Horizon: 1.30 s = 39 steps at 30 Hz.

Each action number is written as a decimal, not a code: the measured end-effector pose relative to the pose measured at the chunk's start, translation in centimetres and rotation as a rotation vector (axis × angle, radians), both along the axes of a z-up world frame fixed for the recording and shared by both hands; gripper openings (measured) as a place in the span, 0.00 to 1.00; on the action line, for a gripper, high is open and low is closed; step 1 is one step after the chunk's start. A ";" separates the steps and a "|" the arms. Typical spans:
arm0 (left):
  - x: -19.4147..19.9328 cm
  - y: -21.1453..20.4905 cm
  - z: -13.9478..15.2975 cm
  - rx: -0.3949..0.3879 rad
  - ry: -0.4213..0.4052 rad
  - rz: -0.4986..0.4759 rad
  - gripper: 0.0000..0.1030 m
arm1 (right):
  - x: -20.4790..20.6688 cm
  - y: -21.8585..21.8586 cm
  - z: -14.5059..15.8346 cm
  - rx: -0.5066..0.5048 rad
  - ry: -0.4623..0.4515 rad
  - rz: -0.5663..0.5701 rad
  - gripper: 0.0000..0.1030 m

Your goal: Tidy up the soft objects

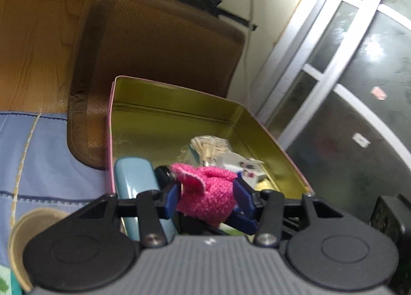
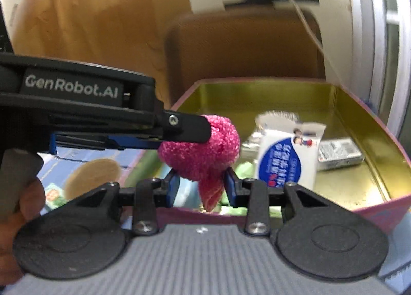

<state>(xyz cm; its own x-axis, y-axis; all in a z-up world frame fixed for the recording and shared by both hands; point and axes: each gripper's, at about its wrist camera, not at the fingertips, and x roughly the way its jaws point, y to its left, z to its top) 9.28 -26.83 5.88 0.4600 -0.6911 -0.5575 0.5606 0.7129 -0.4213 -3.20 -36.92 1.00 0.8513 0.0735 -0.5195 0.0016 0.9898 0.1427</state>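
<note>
1. We found the left gripper point(image 1: 206, 198) clamped on a pink knitted piece point(image 1: 205, 193); its blue pads point(image 1: 172, 196) pressed in from both sides, and the bunched fabric bulged above them.
2. In the right wrist view, the right gripper point(image 2: 200, 188) sat with its blue pads on either side of the lower tail of the same pink knitted piece point(image 2: 203, 151). We could not tell whether they touched it, as gaps seemed to show on both sides.
3. In that view the left gripper point(image 2: 185, 133) reached in from the left, its black finger lying across the top of the pink bundle; a hand point(image 2: 15, 207) held its grip at the frame edge.
4. The knitted piece hung over the near end of an open tin box point(image 1: 179, 115) with a gold interior and pink outside.
5. Inside the box we noted a light blue case point(image 1: 136, 179) along the left wall, a white-and-blue packet point(image 2: 287, 156) standing upright, a small grey wrapped pack point(image 2: 339, 153) beside it, and a pale bundle point(image 1: 209, 146) further in, too blurred to identify.
6. Left of the box lay a blue cloth point(image 1: 46, 156) with a tan round disc point(image 1: 23, 241) on it.
7. Beyond the box stood a brown chair back point(image 1: 159, 45), then a wood-grain panel point(image 1: 38, 25) and a glazed door point(image 1: 359, 68).
</note>
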 end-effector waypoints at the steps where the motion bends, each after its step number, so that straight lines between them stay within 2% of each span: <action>1: 0.2 -0.2 -0.1 0.008 0.001 0.018 0.55 | 0.9 -0.6 -0.3 0.014 0.029 -0.007 0.39; 3: 0.4 -0.2 0.0 0.002 -0.012 0.051 0.62 | 2.7 -1.8 -0.9 0.022 0.100 -0.042 0.40; 5: 0.2 0.4 0.1 -0.011 -0.019 0.061 0.66 | 3.7 -2.8 -1.2 0.026 0.113 -0.095 0.45; 7: -0.1 1.2 0.2 -0.015 -0.024 0.063 0.66 | 3.6 -2.9 -1.1 -0.040 0.073 -0.176 0.64; 8: -0.4 1.7 0.3 -0.015 -0.033 0.063 0.66 | 3.2 -2.9 -1.1 -0.069 0.043 -0.221 0.67; 9: -0.7 2.2 0.4 -0.016 -0.040 0.065 0.66 | 2.6 -3.0 -1.1 -0.064 0.023 -0.239 0.67; 12: -1.9 3.6 0.9 -0.025 -0.065 0.057 0.66 | 0.4 -3.4 -1.3 0.043 0.003 -0.222 0.67; 20: -8.1 8.7 1.6 -0.008 -0.161 0.001 0.66 | -5.6 -1.5 -0.2 0.025 -0.140 -0.246 0.64; 23: -10.5 12.0 1.2 0.019 -0.210 -0.014 0.66 | -7.6 -0.7 0.0 0.033 -0.204 -0.240 0.55; 24: -11.1 13.1 0.8 0.030 -0.218 -0.012 0.66 | -8.2 -0.1 0.0 0.042 -0.215 -0.231 0.48; 25: -11.6 14.5 0.4 0.042 -0.220 -0.007 0.66 | -8.8 0.4 -0.1 0.052 -0.226 -0.214 0.42; 27: -12.1 17.5 -0.8 0.068 -0.204 0.016 0.66 | -9.8 1.9 -0.5 0.070 -0.237 -0.159 0.38; 30: -12.1 22.4 -2.9 0.120 -0.165 0.100 0.66 | -10.8 4.9 -1.6 0.069 -0.213 -0.015 0.37; 32: -11.4 25.3 -4.4 0.161 -0.125 0.175 0.64 | -10.7 7.6 -2.2 0.052 -0.161 0.117 0.37; 35: -10.5 28.9 -6.1 0.210 -0.090 0.293 0.63 | -9.3 11.8 -2.5 -0.020 -0.105 0.282 0.37; 36: -10.4 29.8 -6.4 0.205 -0.088 0.315 0.62 | -8.7 13.3 -2.3 -0.056 -0.092 0.331 0.37; 39: -10.8 31.5 -6.6 0.208 -0.125 0.379 0.62 | -5.6 17.7 -1.9 -0.171 -0.058 0.461 0.37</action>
<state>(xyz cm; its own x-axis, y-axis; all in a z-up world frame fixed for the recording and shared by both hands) -1.48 4.68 -0.71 0.7319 -0.3394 -0.5908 0.2806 0.9403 -0.1925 -8.79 -19.22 -0.91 0.7779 0.3675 -0.5097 -0.4455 0.8946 -0.0349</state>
